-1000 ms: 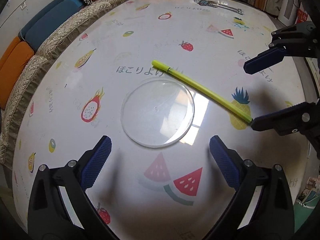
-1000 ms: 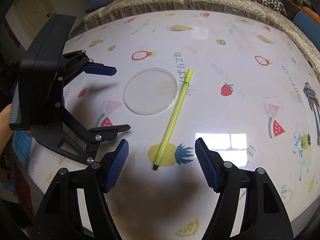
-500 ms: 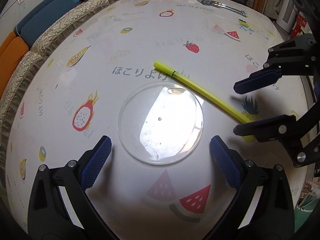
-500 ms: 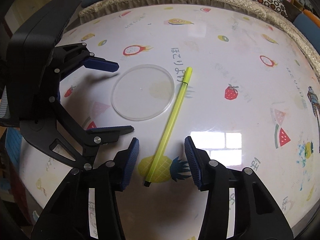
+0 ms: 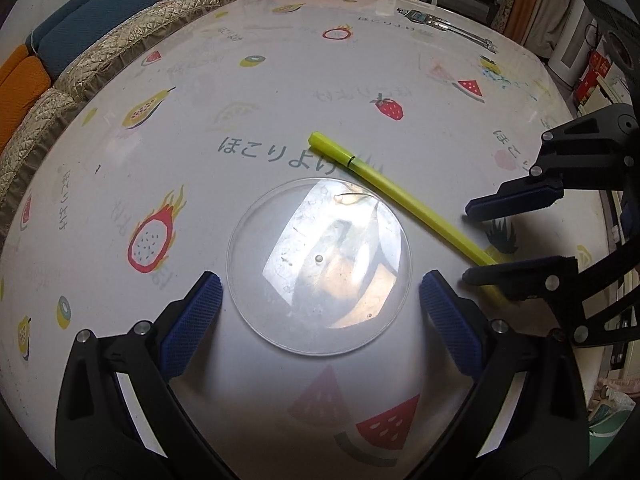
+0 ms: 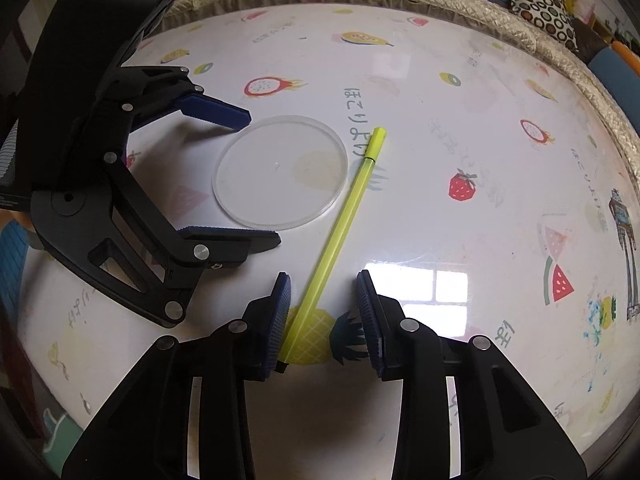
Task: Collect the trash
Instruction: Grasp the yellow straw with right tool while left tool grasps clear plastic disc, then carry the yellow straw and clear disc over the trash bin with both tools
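Yellow-green pen [image 6: 340, 236] flat on fruit-print table [image 6: 480, 128], just beside clear round lid [image 6: 280, 170]. Pen's lower end between right gripper [image 6: 324, 312] pads; jaws just been closing, left pad close against pen, right pad clearly apart. Left gripper [image 5: 320, 312] spread wide, straddling lid, pads not touching.

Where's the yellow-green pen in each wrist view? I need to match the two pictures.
Left wrist: the pen runs diagonally from upper centre to the right, its lower end between the right gripper's jaws.
Right wrist: the pen runs from centre down between the near jaws.
Shared landmark: the clear round lid beside it.
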